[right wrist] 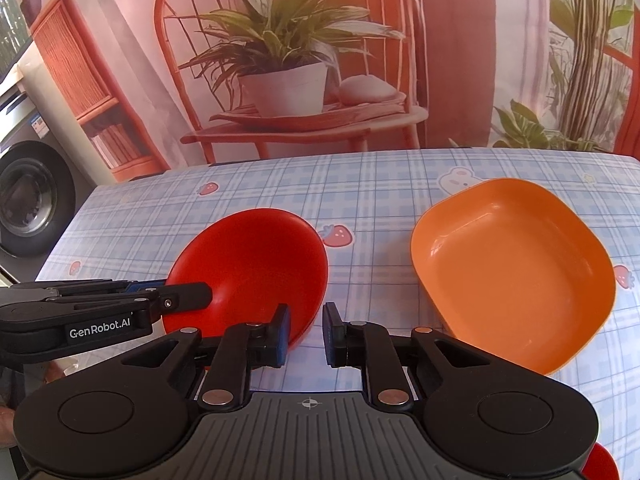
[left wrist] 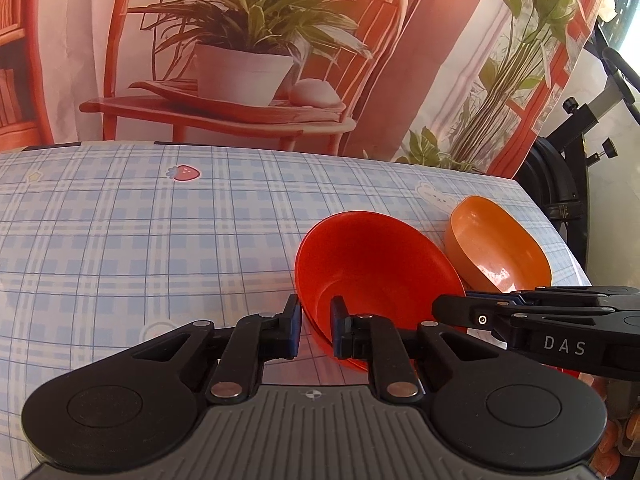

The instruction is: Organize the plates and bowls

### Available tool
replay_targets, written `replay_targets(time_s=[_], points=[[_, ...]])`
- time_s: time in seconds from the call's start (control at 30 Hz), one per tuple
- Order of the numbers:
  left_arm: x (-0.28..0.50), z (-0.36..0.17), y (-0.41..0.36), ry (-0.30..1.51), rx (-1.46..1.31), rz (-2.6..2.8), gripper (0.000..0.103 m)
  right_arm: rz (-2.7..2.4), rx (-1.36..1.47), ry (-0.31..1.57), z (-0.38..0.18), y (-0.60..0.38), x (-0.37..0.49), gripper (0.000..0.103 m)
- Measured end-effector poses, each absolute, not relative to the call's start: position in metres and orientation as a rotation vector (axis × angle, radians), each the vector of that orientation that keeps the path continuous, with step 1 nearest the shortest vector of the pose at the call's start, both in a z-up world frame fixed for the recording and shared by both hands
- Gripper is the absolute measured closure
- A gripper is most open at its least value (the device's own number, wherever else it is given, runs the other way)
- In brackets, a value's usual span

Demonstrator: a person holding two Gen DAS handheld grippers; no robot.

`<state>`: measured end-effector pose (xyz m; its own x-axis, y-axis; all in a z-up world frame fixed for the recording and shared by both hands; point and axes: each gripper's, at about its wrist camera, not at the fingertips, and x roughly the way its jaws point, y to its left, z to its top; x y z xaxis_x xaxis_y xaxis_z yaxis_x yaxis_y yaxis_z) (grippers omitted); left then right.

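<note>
A red bowl [left wrist: 376, 264] is tilted on the checked tablecloth, also in the right wrist view [right wrist: 256, 268]. An orange square dish [left wrist: 496, 240] sits to its right, also in the right wrist view [right wrist: 512, 268]. My left gripper [left wrist: 316, 326] straddles the red bowl's near rim, one finger inside and one outside, with a narrow gap. It shows from the side in the right wrist view [right wrist: 188, 294]. My right gripper [right wrist: 306, 332] straddles the bowl's right rim, its fingers a little apart. It shows in the left wrist view [left wrist: 448, 310].
The table [left wrist: 140, 240] carries a blue checked cloth with strawberry prints. Its right edge [left wrist: 568, 248] lies close behind the orange dish. A printed backdrop hangs behind the table. A washing machine [right wrist: 28, 200] stands off the left edge.
</note>
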<state>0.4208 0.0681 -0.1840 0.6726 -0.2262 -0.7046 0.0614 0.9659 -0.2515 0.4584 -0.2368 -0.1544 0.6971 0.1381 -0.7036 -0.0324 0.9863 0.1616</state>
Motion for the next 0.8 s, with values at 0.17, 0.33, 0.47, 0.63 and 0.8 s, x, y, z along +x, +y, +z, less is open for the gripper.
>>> replay_targets(time_s=[0.17,0.33,0.47,0.63,0.8], points=[[0.414,-0.174,0.065,0.805,-0.195,-0.164,0.087,0.101,0.163,0.772,-0.149,-0.238,0.448,0.090],[0.401,-0.158,0.059,0.776,-0.164,-0.174,0.087,0.098,0.201,0.738,-0.137,-0.242,0.432,0.090],[0.390,-0.145,0.047,0.760,-0.123,-0.183,0.087,0.087,0.218,0.701,-0.126,-0.244,0.410,0.090],[0.380,-0.133,0.028,0.744,-0.082,-0.209,0.087,0.055,0.246,0.655,-0.115,-0.253,0.381,0.090],[0.370,-0.126,0.004,0.737,-0.039,-0.249,0.087,0.007,0.280,0.600,-0.108,-0.268,0.347,0.090]])
